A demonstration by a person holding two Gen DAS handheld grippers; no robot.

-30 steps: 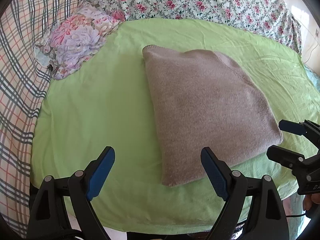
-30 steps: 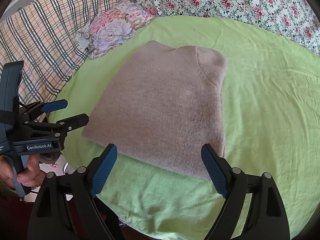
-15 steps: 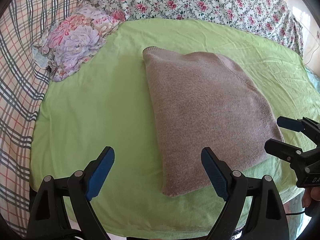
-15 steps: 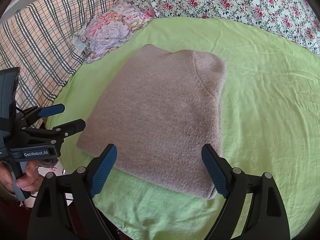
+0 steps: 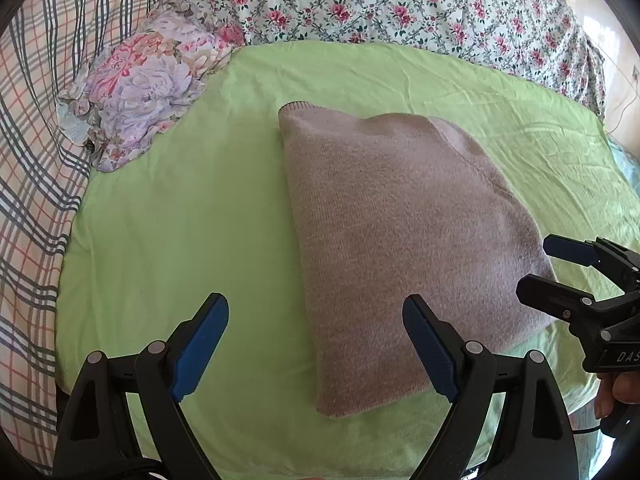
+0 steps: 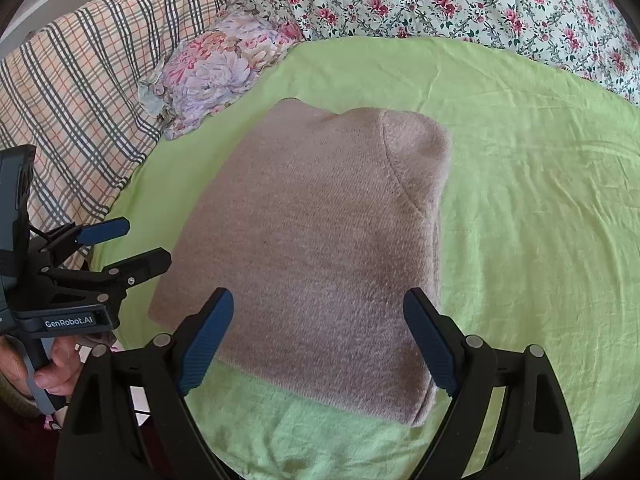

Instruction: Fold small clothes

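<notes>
Blue-padded fingers (image 6: 208, 340) of both grippers spread, angled down over folded sweater (image 6: 320, 256).

Bright, even daylight fills both wrist views, strongest at the far right, where the wall behind the rose-print floral quilt (image 5: 400, 4) washes out in glare. Soft shadows ring the folded grey-pink knitted sweater (image 5: 400, 240) on the crumpled lime-green sheet (image 6: 540, 200). Fisheye distortion curves and darkens every edge.

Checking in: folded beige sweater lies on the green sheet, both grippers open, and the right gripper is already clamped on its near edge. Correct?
Not clamped. The right wrist view shows the right gripper open above the beige sweater, gripping nothing. The rest holds: green sheet, left gripper open.
</notes>
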